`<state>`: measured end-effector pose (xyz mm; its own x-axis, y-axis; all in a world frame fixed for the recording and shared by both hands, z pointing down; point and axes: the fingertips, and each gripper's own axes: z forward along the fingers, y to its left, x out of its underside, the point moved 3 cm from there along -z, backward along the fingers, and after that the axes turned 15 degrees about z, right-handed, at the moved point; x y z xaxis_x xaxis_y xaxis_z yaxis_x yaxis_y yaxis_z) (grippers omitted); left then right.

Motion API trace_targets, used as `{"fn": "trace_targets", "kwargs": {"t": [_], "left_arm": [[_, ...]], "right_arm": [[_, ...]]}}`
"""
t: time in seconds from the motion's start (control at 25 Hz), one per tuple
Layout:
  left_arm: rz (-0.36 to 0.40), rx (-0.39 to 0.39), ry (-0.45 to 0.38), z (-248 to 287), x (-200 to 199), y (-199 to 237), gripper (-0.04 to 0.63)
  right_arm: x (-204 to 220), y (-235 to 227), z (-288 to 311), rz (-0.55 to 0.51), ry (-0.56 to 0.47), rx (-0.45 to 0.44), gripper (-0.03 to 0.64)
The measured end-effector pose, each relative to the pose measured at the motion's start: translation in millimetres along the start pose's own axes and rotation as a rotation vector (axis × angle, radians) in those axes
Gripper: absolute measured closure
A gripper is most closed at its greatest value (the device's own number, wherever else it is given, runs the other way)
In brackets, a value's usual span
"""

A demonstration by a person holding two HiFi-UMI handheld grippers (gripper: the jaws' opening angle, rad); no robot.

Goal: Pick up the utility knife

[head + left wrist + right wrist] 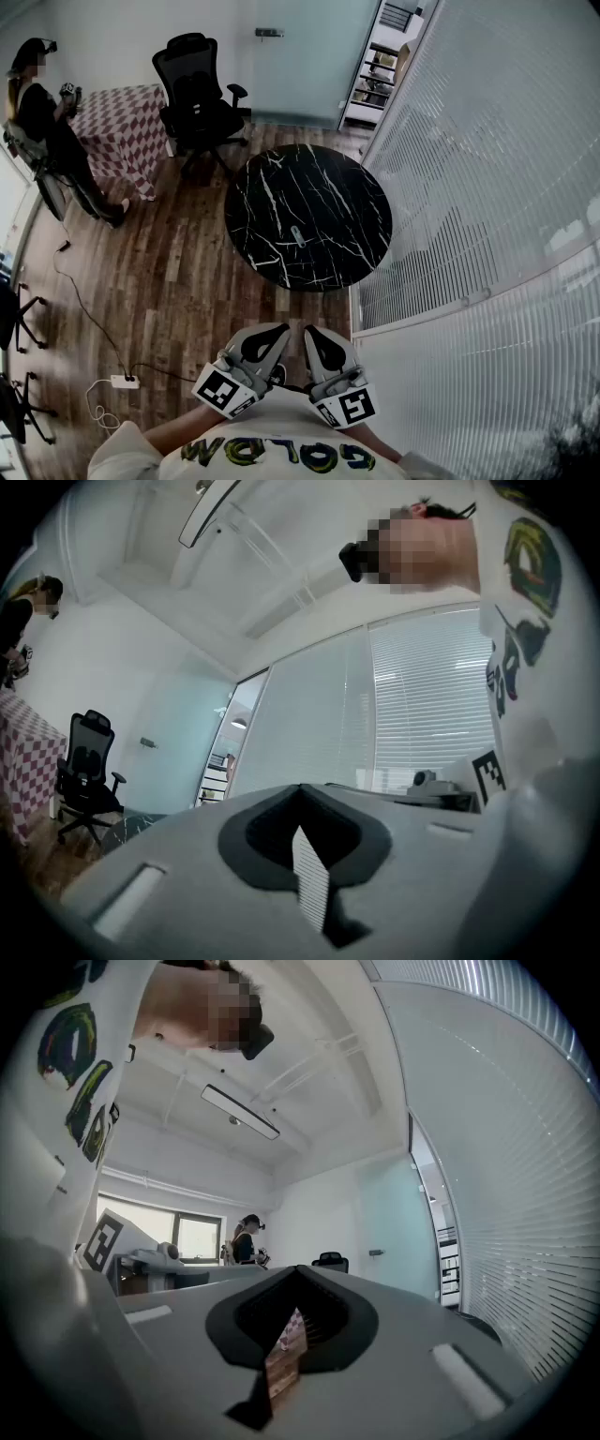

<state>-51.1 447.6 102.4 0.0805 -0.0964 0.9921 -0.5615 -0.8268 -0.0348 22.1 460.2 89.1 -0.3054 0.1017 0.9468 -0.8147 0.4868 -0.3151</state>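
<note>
The utility knife (297, 234) is a small grey object lying on the round black marble table (337, 187) in the head view, well ahead of me. Both grippers are held close to my chest at the bottom of that view, far from the table. My left gripper (277, 330) has its jaws together with nothing between them, and my right gripper (310, 332) beside it is likewise shut and empty. The left gripper view shows closed jaws (300, 789) pointing at a blinds wall. In the right gripper view the closed jaws (298, 1269) face across the room.
A black office chair (197, 94) stands behind the table, beside a table with a checkered cloth (122, 127) and a person (47, 122). White blinds (487, 187) line the right side. A power strip (124, 382) and its cable lie on the wooden floor at the left.
</note>
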Motion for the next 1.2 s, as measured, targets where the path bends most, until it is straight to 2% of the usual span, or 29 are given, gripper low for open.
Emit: {"fn": "trace_targets", "kwargs": {"t": [0.2, 0.64, 1.0, 1.2], "left_arm": [[-0.003, 0.007, -0.004, 7, 0, 1, 0.592], [-0.006, -0.03, 0.018, 29, 13, -7, 0.592], [0.001, -0.057, 0.028, 49, 16, 9, 0.592], [-0.021, -0.066, 0.052, 64, 29, 29, 0.592]], "right_arm": [[-5, -6, -1, -0.007, -0.012, 0.014, 0.615], [-5, -39, -7, 0.004, 0.01, 0.015, 0.615], [-4, -65, 4, 0.022, 0.034, 0.015, 0.615], [-6, -80, 25, 0.025, 0.03, 0.006, 0.615]]}}
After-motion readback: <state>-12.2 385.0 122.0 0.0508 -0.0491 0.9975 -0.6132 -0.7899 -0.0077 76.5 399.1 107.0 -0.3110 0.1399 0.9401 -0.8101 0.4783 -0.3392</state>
